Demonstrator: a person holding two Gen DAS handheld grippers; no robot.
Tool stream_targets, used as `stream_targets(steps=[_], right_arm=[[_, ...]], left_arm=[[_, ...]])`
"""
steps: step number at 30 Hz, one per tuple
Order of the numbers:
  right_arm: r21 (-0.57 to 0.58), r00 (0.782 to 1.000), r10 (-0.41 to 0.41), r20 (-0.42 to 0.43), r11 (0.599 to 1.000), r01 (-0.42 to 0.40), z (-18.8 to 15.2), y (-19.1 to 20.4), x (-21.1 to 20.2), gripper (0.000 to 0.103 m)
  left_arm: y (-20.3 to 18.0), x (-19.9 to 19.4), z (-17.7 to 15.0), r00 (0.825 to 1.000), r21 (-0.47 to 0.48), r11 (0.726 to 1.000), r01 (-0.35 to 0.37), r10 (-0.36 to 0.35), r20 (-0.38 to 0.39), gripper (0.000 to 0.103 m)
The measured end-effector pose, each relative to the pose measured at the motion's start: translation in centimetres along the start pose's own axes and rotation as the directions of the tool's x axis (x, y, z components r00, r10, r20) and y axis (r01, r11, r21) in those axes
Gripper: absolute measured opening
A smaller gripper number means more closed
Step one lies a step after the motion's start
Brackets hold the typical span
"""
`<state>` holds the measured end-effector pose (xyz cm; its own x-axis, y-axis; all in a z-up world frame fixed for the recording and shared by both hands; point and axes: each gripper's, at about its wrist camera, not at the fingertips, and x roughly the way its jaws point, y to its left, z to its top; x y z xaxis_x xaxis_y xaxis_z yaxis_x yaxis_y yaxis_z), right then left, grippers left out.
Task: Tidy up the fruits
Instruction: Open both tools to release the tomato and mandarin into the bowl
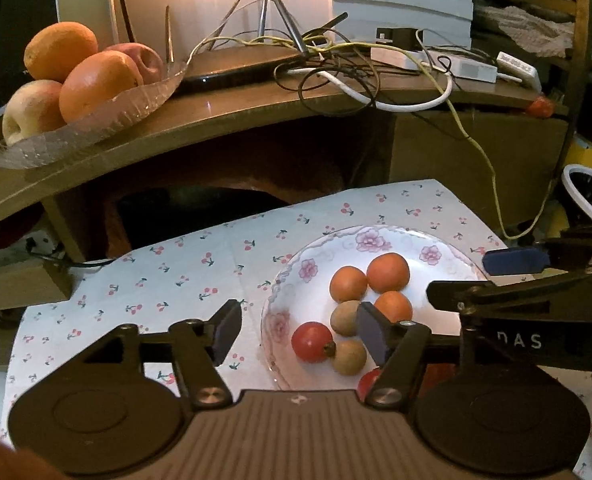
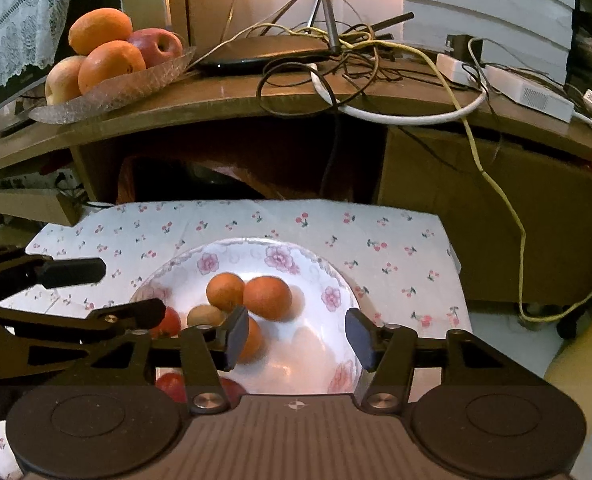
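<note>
A floral plate [image 1: 335, 240] [image 2: 280, 258] sits on a cherry-print cloth [image 1: 176, 272]. On it lie three small orange fruits [image 1: 387, 272], two brown round fruits [image 1: 349, 357] and a red tomato [image 1: 311, 342]; another red fruit [image 1: 369, 382] shows at the near rim. My left gripper [image 1: 299, 334] hangs open over the plate's left side, with the tomato below the gap and no pad touching it. My right gripper [image 2: 297, 338] is open over the plate's near right part, its left pad just in front of an orange fruit [image 2: 254, 340]. Each gripper shows at the edge of the other's view.
Behind the cloth, a wooden shelf [image 1: 256, 112] carries a glass dish [image 1: 96, 124] of large oranges and apples, a black router [image 1: 248, 66] and tangled cables with white adapters. A small red fruit [image 1: 539, 106] sits at the shelf's right end. A yellow cable hangs down on the right.
</note>
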<state>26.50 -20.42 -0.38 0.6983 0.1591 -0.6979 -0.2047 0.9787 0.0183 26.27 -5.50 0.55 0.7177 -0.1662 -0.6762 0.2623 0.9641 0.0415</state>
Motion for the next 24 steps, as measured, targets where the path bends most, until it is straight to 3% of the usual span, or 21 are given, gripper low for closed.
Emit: stream_targets(steps=[18, 24], right_arm=[[0.039, 0.999, -0.037, -0.01, 0.999, 0.037, -1.2, -0.5, -1.8, 0.059], [0.048, 0.999, -0.042, -0.013, 0.998, 0.043, -1.7, -0.7, -2.4, 0.059]], left_arm=[[-0.5, -0.9, -0.7, 0.997, -0.014, 0.997, -0.077, 0.078, 0.016, 0.101], [-0.7, -1.6, -0.9, 0.993, -0.003, 0.993, -0.119, 0.119, 0.022, 0.103]])
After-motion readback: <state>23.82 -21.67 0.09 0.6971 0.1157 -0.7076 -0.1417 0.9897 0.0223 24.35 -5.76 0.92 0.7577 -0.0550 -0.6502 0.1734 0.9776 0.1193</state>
